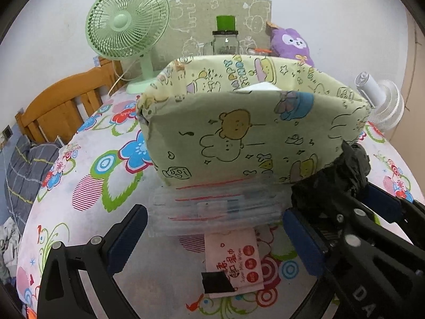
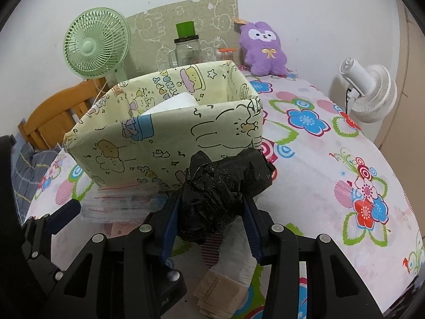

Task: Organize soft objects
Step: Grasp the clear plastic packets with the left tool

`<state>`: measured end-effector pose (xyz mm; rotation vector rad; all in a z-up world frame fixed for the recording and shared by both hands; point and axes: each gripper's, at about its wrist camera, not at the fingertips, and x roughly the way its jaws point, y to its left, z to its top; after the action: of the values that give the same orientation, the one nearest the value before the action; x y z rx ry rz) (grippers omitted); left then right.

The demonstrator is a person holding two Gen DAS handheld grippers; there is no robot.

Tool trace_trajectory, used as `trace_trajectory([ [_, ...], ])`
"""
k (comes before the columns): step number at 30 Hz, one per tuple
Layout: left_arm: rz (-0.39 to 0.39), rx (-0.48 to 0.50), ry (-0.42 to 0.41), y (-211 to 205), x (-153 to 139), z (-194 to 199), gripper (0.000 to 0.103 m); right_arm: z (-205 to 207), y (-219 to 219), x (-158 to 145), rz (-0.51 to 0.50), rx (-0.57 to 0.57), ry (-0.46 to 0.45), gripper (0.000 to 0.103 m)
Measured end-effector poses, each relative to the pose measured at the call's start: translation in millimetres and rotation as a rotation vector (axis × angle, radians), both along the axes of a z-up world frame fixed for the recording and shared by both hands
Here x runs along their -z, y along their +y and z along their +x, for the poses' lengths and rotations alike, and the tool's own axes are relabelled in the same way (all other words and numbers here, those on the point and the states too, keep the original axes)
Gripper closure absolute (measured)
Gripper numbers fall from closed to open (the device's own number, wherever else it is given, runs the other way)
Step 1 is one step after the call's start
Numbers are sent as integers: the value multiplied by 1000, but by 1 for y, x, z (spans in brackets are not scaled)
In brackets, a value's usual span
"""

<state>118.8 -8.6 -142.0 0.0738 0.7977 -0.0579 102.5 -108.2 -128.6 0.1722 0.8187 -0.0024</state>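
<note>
A pale green fabric storage box with cartoon animals stands on the flowered table; it also shows in the right wrist view, with something white inside. My right gripper is shut on a crumpled black plastic bag, held in front of the box's near right corner; the bag also shows in the left wrist view. My left gripper is open and empty, with a clear plastic pack and a white-and-red wet wipes packet between its fingers.
A green fan, a glass jar with a green lid and a purple plush toy stand behind the box. A white fan is at the right edge. A wooden headboard is on the left. Folded beige cloth lies under my right gripper.
</note>
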Motion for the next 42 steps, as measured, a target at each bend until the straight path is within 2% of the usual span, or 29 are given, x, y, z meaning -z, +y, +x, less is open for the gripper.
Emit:
trace_trajectory([
  [4,10,-28,29,2,6,6,1,3,1,4,2,-1,15,55],
  [6,0,-21,37,2,8,6,6,5,1,5,5,-2,22,55],
  [16,-18,-15,13,3,1,-4,10,0,1,1,2,-12,6,55],
  [42,-36,-7,-137,-13,-59,-60,10,-50,-16,-57,9,-14,-149,55],
])
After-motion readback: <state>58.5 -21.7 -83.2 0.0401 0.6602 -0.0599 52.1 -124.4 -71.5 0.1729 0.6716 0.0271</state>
